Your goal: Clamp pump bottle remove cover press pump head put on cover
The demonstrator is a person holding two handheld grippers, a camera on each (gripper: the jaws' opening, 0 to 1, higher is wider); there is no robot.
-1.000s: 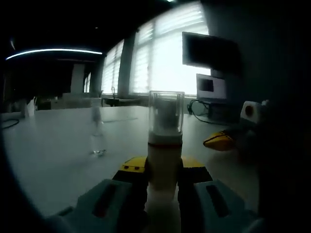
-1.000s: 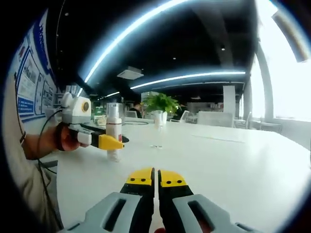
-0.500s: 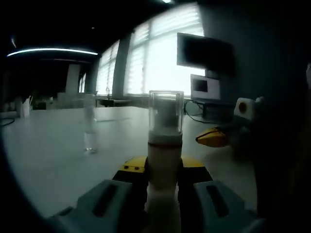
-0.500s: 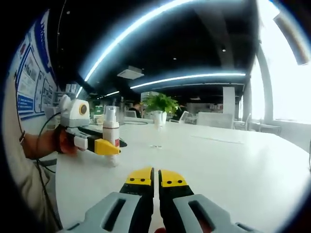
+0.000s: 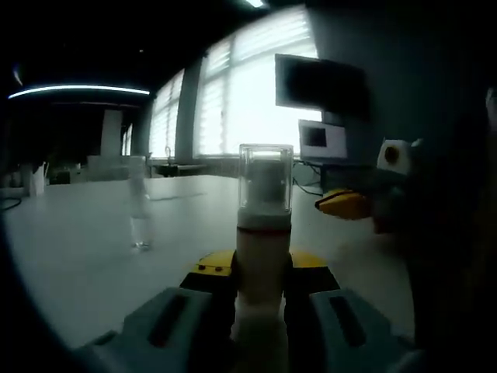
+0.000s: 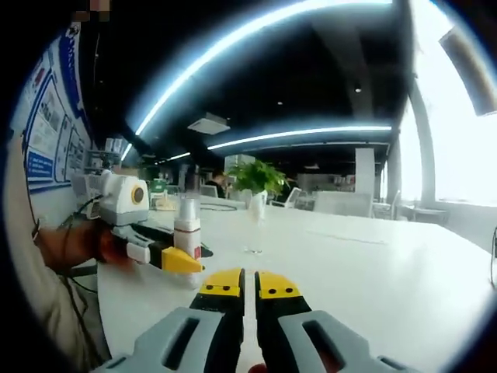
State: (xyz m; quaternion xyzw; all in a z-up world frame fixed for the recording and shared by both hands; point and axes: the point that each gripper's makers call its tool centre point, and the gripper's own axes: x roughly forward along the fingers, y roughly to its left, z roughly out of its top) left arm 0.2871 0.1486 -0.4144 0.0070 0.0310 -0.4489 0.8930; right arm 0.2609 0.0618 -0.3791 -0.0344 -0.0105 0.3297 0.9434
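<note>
A pale pump bottle (image 5: 262, 256) with a clear cover (image 5: 265, 177) over its pump head stands upright between the jaws of my left gripper (image 5: 262, 273), which is shut on its body. In the right gripper view the same bottle (image 6: 186, 230) appears at the left, held by the left gripper (image 6: 159, 252) in a person's hand. My right gripper (image 6: 248, 284) is shut with nothing between its yellow-tipped jaws, off to the right of the bottle. It shows at the right of the left gripper view as a yellow tip (image 5: 344, 203).
A white table (image 6: 373, 272) spreads under both grippers. A clear glass (image 5: 140, 203) stands on it left of the bottle, also visible as a glass (image 6: 254, 227) near a green plant (image 6: 256, 176). A monitor (image 5: 320, 81) and bright windows are behind.
Both views have shifted slightly with the hands. The left gripper with the bottle has drawn a little nearer to the right gripper. Both grips are unchanged.
</note>
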